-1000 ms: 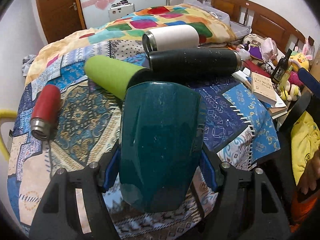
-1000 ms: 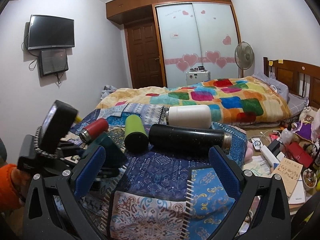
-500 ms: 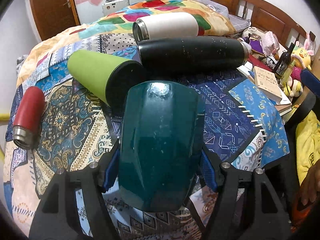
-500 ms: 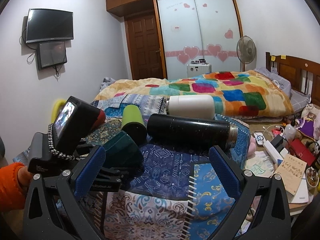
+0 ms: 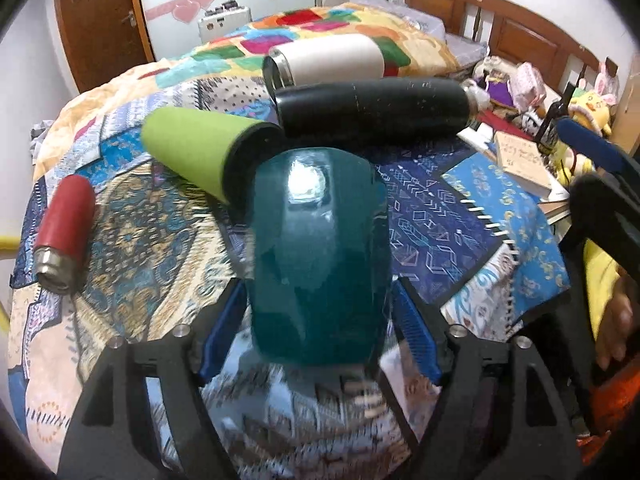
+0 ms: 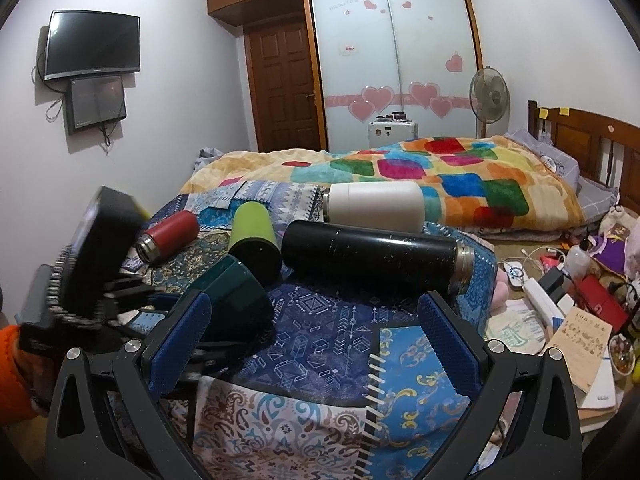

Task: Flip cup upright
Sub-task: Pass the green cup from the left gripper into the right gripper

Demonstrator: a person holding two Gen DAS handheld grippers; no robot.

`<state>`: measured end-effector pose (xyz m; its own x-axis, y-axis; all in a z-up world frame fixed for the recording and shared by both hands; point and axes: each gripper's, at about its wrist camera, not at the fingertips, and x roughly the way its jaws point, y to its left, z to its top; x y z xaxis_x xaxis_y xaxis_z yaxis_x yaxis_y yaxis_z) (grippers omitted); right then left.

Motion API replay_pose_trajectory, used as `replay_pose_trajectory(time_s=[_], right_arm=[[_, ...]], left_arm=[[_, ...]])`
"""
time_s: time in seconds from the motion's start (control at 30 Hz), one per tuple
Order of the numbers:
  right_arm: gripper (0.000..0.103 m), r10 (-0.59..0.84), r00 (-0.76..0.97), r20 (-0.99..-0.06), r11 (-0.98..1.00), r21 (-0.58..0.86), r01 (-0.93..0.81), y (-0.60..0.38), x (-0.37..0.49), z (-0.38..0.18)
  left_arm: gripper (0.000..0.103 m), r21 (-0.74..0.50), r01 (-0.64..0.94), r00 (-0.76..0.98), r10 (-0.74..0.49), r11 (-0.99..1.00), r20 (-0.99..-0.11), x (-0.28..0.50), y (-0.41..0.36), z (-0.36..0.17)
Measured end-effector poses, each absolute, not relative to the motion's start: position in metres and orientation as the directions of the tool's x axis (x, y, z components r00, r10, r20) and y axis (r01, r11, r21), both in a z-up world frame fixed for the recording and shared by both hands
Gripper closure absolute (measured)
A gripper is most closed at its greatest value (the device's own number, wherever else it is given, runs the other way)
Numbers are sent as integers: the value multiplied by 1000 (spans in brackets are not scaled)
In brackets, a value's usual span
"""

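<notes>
The left claw (image 5: 320,320) is gripping the glossy dark teal cup (image 5: 318,252) between its blue pads, holding it tilted above the patterned blue cloth-covered table (image 5: 420,216); the right claw (image 6: 316,344) is hanging released, grasping nothing, its fingers spread wide over the same cloth; behind the cup, a lime green tumbler (image 5: 196,152), a long black flask (image 5: 372,108), a white bottle (image 5: 324,58) and a red flask (image 5: 66,224) are all lying on their sides.

White walls enclose a bedroom: a brown door (image 6: 285,88) beside a heart-decorated sliding wardrobe (image 6: 394,64), a wall television (image 6: 93,45), a standing fan (image 6: 489,96), a wooden headboard (image 6: 588,144).
</notes>
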<state>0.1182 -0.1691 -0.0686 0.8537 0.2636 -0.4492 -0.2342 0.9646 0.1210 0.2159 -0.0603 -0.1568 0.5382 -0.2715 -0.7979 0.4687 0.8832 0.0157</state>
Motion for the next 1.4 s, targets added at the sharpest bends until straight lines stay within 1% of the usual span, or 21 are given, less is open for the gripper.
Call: replay_pose_trajectory(time_s=[0.03,0.07,0.23,0.33,0.4,0.47,0.6,0.77,1.13,1.3,1.4], right_arm=[[0,260,855,-450,966,118,-231,-169,120,-69],[0,256,855,-452,967,115,-228,-169,121,-69],[0,244,847,-473,970,110,-218,-164,130,-74],[0,215,843,-493,975,65,-210,-153,136,-83],[0,209,826,-523,975,53,-214,-146,143,-93],[0,208,806,-555,975,54,-214,-143,152,-104],[0,200,783,-588,977,63,-202,-144,161,-113],[0,195,775,-601,977,52,-206,-144,170,-115],[0,172,777,-605,975,-6,-221,-143,181,-108],[0,236,769,-595,959,13,-284,-135,174,-89],[0,278,753,-597,941,11,-339,-121,171,-79]], left_arm=[[16,19,461,553,-270,887,-788,211,-56,-154],[15,20,451,570,-270,892,-776,206,-50,-150],[15,8,363,638,-242,932,-731,191,-13,-134],[15,5,280,673,-193,960,-714,193,13,-131],[15,15,238,681,-156,971,-715,196,23,-135],[15,0,233,667,-160,972,-728,203,27,-142],[15,-19,250,646,-181,968,-742,208,25,-154],[15,-10,274,648,-192,962,-737,205,17,-160],[15,-97,304,635,-277,948,-721,195,1,-166],[15,-72,276,665,-245,958,-705,193,2,-163],[15,-45,238,715,-207,970,-668,187,13,-151]])
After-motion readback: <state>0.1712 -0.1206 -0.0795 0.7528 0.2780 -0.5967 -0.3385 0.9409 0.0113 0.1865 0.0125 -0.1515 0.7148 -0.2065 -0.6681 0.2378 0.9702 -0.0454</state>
